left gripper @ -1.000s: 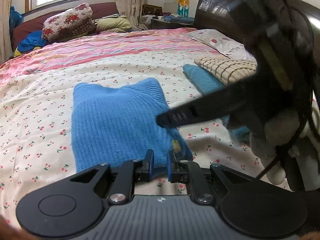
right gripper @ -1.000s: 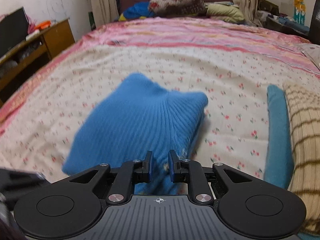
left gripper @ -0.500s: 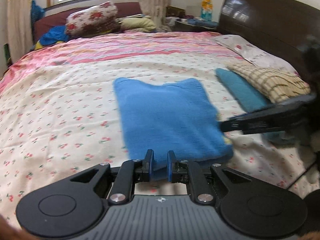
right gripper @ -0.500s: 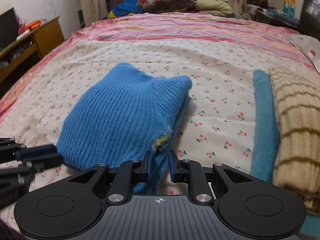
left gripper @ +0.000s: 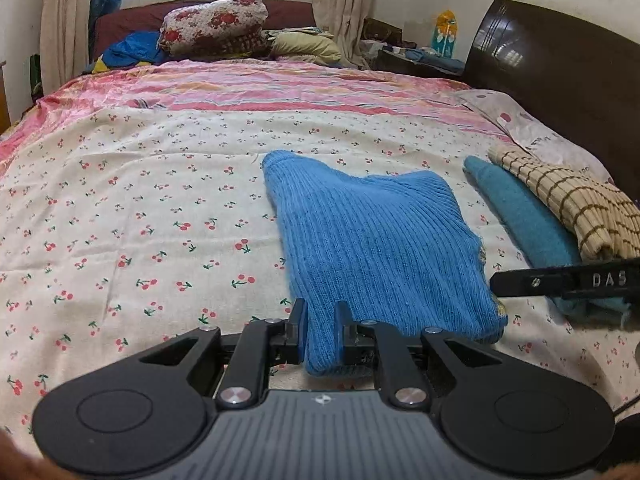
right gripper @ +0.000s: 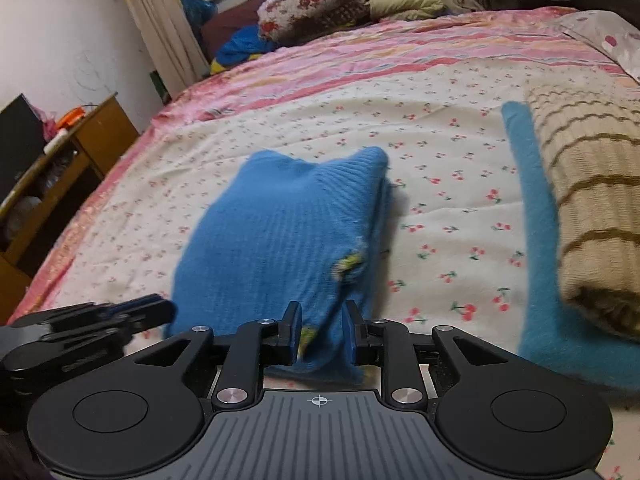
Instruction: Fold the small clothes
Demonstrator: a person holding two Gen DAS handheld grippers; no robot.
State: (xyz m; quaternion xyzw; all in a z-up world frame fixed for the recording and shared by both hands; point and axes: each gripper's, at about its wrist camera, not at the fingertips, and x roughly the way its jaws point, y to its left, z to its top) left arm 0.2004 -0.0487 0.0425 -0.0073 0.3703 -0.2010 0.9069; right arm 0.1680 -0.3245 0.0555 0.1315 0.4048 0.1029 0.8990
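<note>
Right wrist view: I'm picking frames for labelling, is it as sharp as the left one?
No. The right wrist view is motion-smeared: the blue ribbed knit garment and striped beige cloth look soft. The left wrist view is crisp, garment ribs clear. Both bend at the fisheye edges.

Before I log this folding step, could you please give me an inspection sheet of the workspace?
Surface: cherry-print bedspread, pink striped further back.
Job's things: folded blue sweater; teal garment under checked one.
Clutter: pillows near window.
Grippers: left gripper shut on sweater's near edge; right gripper, jaws just opening, sweater between them.
Cables: nothing seen.
Surroundings: dark headboard, wooden desk.
</note>
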